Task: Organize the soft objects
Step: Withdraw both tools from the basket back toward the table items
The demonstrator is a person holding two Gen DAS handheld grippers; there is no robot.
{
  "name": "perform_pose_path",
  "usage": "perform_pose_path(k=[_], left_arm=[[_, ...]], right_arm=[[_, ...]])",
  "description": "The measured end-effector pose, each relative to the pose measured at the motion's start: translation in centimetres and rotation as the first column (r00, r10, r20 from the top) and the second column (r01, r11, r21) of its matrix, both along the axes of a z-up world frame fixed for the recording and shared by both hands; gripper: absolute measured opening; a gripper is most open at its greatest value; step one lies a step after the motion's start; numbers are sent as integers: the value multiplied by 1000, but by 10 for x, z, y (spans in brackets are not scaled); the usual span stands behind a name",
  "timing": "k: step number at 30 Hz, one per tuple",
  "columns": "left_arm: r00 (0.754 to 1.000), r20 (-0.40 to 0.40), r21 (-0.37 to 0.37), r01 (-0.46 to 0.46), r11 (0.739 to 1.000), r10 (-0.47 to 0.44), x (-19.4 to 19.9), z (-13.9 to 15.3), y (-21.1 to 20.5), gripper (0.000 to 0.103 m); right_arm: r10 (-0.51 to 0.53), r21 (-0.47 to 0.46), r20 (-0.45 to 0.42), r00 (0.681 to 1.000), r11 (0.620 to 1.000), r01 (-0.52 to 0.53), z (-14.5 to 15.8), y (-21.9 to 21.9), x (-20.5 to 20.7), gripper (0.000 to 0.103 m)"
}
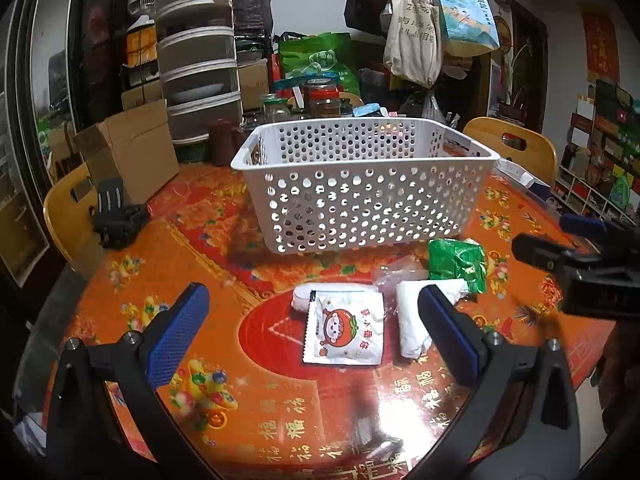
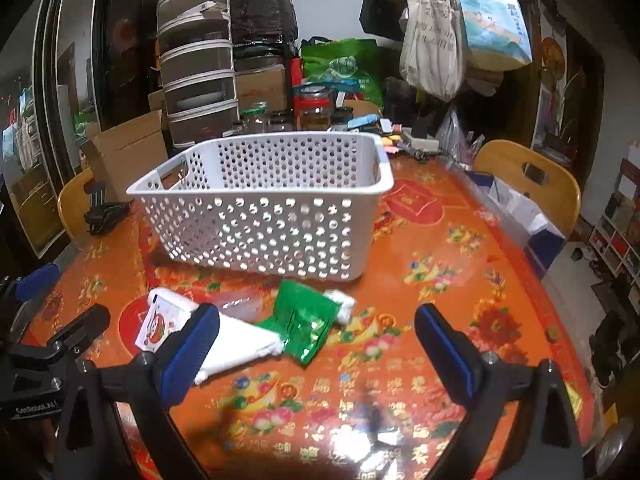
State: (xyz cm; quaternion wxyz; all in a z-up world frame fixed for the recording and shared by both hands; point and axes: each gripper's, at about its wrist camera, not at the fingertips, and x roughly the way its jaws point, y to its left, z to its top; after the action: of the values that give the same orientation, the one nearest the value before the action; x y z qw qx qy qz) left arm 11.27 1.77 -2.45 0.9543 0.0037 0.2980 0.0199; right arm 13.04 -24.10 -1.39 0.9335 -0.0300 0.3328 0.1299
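Note:
A white perforated basket [image 1: 360, 184] stands on the orange table [image 1: 200, 280]; it also shows in the right wrist view [image 2: 264, 216]. In front of it lie a white cartoon packet [image 1: 345, 330], a white folded cloth [image 1: 416, 320], a green foil bag [image 1: 458, 264] and a clear plastic wrap [image 1: 396, 274]. My left gripper [image 1: 312, 332] is open above the cartoon packet, holding nothing. My right gripper [image 2: 316, 348] is open and empty, just right of the green bag [image 2: 304, 322] and white cloth [image 2: 240, 344]. The packet [image 2: 158, 324] lies at the left there.
A black phone stand [image 1: 116, 216] sits at the table's left. A cardboard box [image 1: 132, 148], stacked mesh containers [image 1: 196, 60] and glass jars [image 1: 320, 98] stand behind the basket. Wooden chairs [image 1: 516, 148] ring the table. A blue-white box [image 2: 520, 212] lies at the right edge.

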Motion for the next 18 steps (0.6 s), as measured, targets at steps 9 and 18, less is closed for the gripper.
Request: perform_pose_path(k=[9,18], left_arm=[[999,-41,-30,1,1000,-3,7,-12,4,103],[997,-81,-23,-4,1000,3,16,-23,6,103]], right_arm=[[1,17,-29,1000,1000,0,-9,-3,-1,98],[13,41,-50,999,999,-11,-14,-6,1,98]])
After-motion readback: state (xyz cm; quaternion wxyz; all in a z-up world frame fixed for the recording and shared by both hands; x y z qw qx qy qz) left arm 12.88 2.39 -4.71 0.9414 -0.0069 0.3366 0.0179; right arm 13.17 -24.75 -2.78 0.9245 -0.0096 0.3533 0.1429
